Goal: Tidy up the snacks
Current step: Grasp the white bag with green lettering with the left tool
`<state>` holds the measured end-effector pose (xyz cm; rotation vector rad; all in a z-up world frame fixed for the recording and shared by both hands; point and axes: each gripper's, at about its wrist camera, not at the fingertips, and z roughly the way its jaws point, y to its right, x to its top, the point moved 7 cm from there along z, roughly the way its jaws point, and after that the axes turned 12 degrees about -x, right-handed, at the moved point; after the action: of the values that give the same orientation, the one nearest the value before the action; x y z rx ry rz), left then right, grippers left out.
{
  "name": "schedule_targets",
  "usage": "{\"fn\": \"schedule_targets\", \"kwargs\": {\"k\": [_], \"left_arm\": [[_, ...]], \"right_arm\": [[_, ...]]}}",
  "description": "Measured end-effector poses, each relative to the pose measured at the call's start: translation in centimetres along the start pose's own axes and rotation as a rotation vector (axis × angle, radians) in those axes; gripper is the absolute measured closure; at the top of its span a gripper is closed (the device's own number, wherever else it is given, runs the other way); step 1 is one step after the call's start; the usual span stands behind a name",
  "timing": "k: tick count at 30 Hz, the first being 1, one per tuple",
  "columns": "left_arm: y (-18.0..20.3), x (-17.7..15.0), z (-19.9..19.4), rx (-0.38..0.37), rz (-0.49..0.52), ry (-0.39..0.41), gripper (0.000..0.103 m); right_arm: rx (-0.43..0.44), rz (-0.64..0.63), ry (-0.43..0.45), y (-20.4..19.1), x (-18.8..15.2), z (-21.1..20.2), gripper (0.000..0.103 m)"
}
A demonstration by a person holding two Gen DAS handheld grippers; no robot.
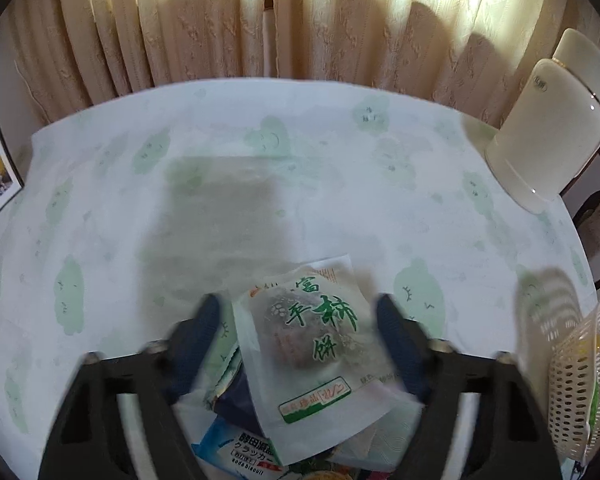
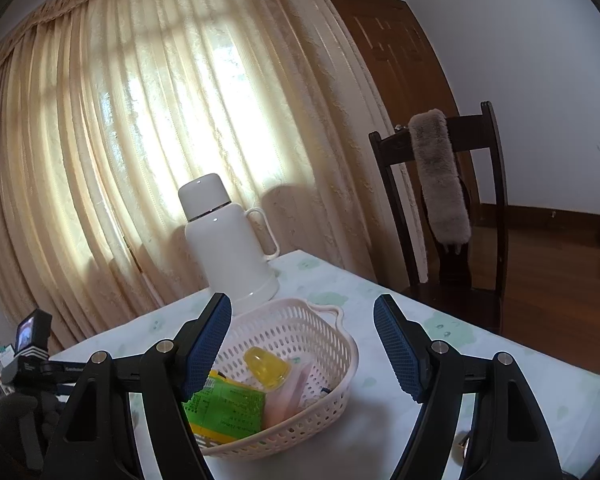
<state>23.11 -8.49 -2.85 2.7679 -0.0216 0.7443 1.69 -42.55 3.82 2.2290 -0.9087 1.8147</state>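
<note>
The left gripper (image 1: 298, 316) points steeply down at the table (image 1: 340, 208), its blue ribbed fingers (image 1: 204, 320) spread on either side of a translucent white snack packet (image 1: 312, 344) printed with green characters. The packet lies between the jaws, but motion blur hides whether the pads press on it, so the grip cannot be told. The packet is flat and glossy with a dark round cake showing through, and it tops a small heap of other wrappers, among them a blue and white cracker pack (image 1: 236, 448), near the table's near edge.

The right gripper (image 2: 302, 340) is held nearly level, jaws wide apart and holding nothing; its dotted blue pads frame a cream plastic basket (image 2: 320, 320). The basket is perforated with a looped handle (it also shows at the right edge of the left wrist view), and it stands toward the table's right side. Inside lie a green and yellow foil packet (image 2: 224, 408), a clear yellow jelly cup (image 2: 266, 366) and a pinkish wrapped snack (image 2: 288, 392).

A smooth white thermos (image 2: 228, 240) stands at the far right corner, just behind the basket. The tablecloth is pale with soft green cloud shapes.
</note>
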Motion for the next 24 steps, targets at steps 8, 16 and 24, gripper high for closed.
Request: {"fn": "schedule_targets", "kwargs": {"k": [8,16,24], "left_arm": [[0.0,0.1,-0.9,-0.026,0.013,0.024,0.071],[-0.2,0.5,-4.0,-0.082,0.007,0.086,0.086],[-1.3,0.5,-2.7,-0.135,-0.094,0.072,0.027]], "right_arm": [[-0.005,-0.011,0.002,-0.1,-0.1,-0.1,0.028],[-0.027,-0.031,0.01,-0.2,-0.1,0.1,0.028],[-0.048,-0.057,0.008,-0.4,-0.3,0.5,0.028]]}}
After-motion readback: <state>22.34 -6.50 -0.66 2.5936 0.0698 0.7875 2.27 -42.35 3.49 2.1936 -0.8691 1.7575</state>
